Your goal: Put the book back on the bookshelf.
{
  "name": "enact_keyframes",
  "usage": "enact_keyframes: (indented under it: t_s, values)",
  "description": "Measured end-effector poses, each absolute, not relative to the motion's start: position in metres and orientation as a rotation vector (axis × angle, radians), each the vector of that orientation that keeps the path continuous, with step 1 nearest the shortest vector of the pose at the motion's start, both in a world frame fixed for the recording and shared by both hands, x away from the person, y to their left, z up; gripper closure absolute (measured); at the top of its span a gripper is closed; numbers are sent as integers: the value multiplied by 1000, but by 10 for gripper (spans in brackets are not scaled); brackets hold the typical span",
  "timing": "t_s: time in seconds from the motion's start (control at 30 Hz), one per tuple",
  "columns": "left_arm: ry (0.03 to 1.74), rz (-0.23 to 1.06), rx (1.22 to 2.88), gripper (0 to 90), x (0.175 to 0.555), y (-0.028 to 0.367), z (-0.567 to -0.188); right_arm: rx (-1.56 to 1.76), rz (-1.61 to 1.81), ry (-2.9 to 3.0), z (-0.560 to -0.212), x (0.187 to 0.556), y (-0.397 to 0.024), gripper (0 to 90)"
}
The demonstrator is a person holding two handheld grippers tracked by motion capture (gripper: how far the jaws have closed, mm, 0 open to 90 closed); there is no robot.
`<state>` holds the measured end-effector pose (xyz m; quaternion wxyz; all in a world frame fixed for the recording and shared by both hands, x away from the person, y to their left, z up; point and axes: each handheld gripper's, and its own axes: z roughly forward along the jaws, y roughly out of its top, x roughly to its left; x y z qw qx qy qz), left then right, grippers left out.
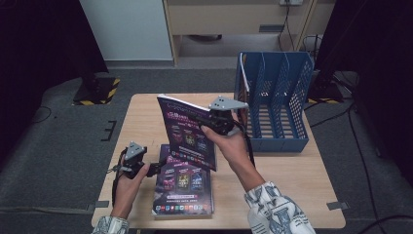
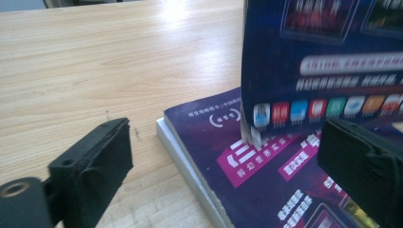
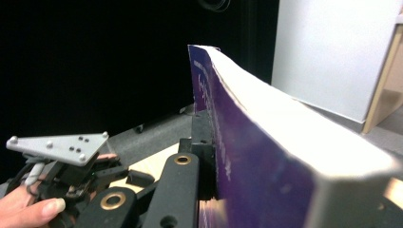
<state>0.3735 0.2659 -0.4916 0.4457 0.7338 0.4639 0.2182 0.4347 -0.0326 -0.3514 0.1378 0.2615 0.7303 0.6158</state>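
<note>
1. Lifted off the stack and held upright above the desk (image 1: 146,109): one purple book (image 1: 187,131), pinched near its top edge in the right claw (image 1: 214,118), jaws closed tight on the cover and pages.
2. Seen from the right gripper view: same book (image 3: 247,137) edge-on, white page block thick, purple cover on the left face, right claw (image 3: 205,142) clamped against it.
3. Left claw (image 1: 155,168) low at the left edge of the remaining stack (image 1: 184,187), jaws spread wide with nothing between them.
4. In the left gripper view: lower corner of the raised book (image 2: 323,66) hanging just above the top cover of the stack (image 2: 266,175), pages slightly fanned at that corner.
5. Judged progress: pick-up done, handover to one claw done; transfer not yet made.
6. Likely remaining: carrying the book right to the blue file rack (image 1: 275,100) and slotting it into a compartment, then the same for the stacked books.
7. Look of the book: glossy dark purple cover, pink and white print, row of small coloured icons along the bottom, flexible spine.
</note>
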Motion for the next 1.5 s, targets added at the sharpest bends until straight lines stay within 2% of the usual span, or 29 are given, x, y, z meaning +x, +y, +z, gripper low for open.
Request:
enact_keyframes:
  t_s: [0.33,1.23,1.5]
  values:
    - [1278,546,1832,50,378,275,-501,789,1766,2059,-347,436,-44,825]
    - [1395,589,1825,68,381,291,-511,834,1773,1981,-339,431,-77,825]
    - [1454,604,1870,68,383,300,-519,840,1775,1965,-339,426,-90,825]
